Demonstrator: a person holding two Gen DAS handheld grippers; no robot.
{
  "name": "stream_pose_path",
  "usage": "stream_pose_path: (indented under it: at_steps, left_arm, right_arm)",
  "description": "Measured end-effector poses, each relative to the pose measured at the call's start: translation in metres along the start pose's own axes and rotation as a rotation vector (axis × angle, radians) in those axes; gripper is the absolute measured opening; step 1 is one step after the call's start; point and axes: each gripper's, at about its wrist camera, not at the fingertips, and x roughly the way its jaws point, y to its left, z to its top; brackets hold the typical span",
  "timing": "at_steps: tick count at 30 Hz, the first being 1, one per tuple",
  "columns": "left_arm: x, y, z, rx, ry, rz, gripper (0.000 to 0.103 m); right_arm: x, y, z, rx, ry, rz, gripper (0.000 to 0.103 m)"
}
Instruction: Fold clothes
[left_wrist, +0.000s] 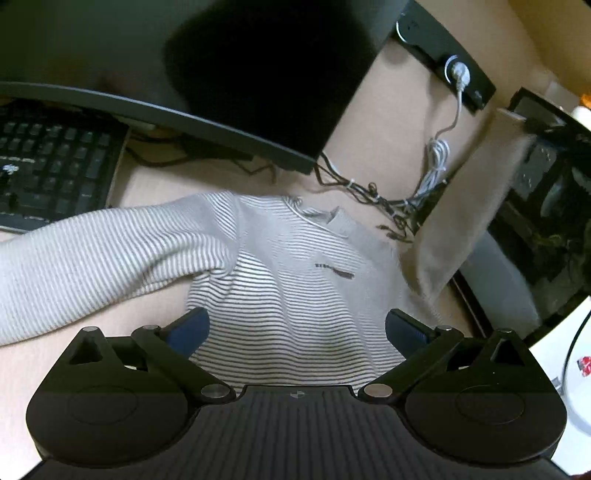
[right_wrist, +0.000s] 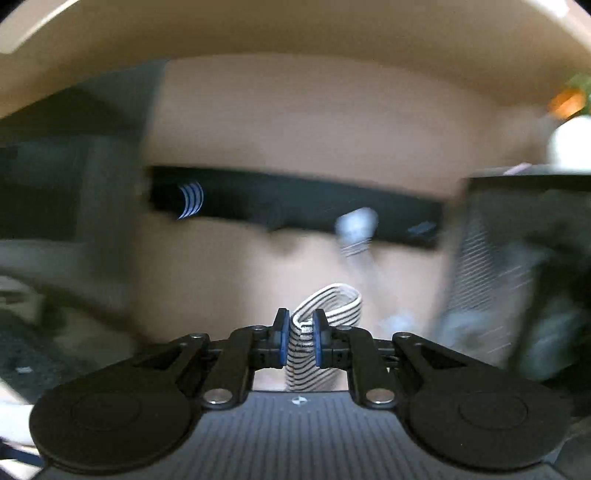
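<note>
A grey-and-white striped long-sleeved shirt (left_wrist: 288, 288) lies on the beige desk (left_wrist: 147, 184), collar away from me, one sleeve (left_wrist: 96, 258) stretched to the left. My left gripper (left_wrist: 295, 328) hovers open over the shirt's lower body, its blue pads wide apart with nothing between them. In the right wrist view, my right gripper (right_wrist: 300, 334) is shut on a folded strip of the striped shirt fabric (right_wrist: 325, 306), which loops up past the pads. That view is heavily blurred.
A black keyboard (left_wrist: 48, 166) sits at the back left and a dark monitor (left_wrist: 240, 74) looms over the shirt. Tangled cables (left_wrist: 391, 199) and a black power strip (left_wrist: 443, 59) lie behind the collar. A dark case (left_wrist: 546, 206) stands on the right.
</note>
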Motion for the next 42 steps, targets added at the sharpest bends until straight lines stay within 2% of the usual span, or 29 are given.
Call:
stream_pose_path:
  at_steps: [7, 12, 13, 16, 20, 24, 26, 28, 31, 35, 38, 42]
  left_arm:
    - [-0.012, 0.016, -0.008, -0.060, -0.009, 0.049, 0.103]
    - [-0.015, 0.025, -0.012, -0.091, -0.006, 0.075, 0.103]
    - [-0.015, 0.025, -0.012, -0.093, -0.006, 0.081, 0.103]
    - [-0.013, 0.029, -0.010, -0.108, -0.003, 0.096, 0.103]
    - [-0.007, 0.036, -0.006, -0.144, 0.006, 0.104, 0.103]
    - [-0.005, 0.037, -0.001, -0.149, 0.026, 0.098, 0.103]
    - [0.002, 0.028, 0.005, -0.117, 0.027, 0.074, 0.103]
    - [0.008, 0.019, 0.011, -0.082, 0.027, 0.050, 0.103]
    - [0.020, 0.004, 0.020, -0.024, 0.025, 0.027, 0.103]
    - [0.051, -0.011, 0.036, 0.067, 0.015, 0.078, 0.102]
    - [0.074, -0.014, 0.049, 0.102, 0.025, 0.136, 0.095]
    - [0.104, -0.010, 0.056, 0.112, 0.066, 0.241, 0.083]
  right_arm:
    - [0.037, 0.082, -0.038, -0.062, 0.122, 0.223, 0.012]
    - [0.062, 0.111, -0.055, -0.042, 0.166, 0.334, 0.016]
    - [0.065, 0.112, -0.056, -0.029, 0.172, 0.350, 0.023]
    - [0.063, 0.108, -0.063, -0.018, 0.185, 0.376, 0.053]
    - [0.060, 0.083, -0.082, 0.007, 0.238, 0.338, 0.060]
    - [0.062, 0.048, -0.116, 0.095, 0.348, 0.231, 0.063]
    - [0.061, 0.037, -0.132, 0.119, 0.386, 0.177, 0.063]
    - [0.054, 0.025, -0.149, 0.084, 0.400, 0.104, 0.063]
    - [0.051, 0.025, -0.166, -0.068, 0.390, 0.004, 0.063]
    - [0.051, 0.027, -0.176, -0.244, 0.374, -0.056, 0.070]
    - [0.049, 0.017, -0.175, -0.259, 0.365, -0.066, 0.070]
    - [0.051, 0.006, -0.174, -0.210, 0.360, -0.051, 0.070]
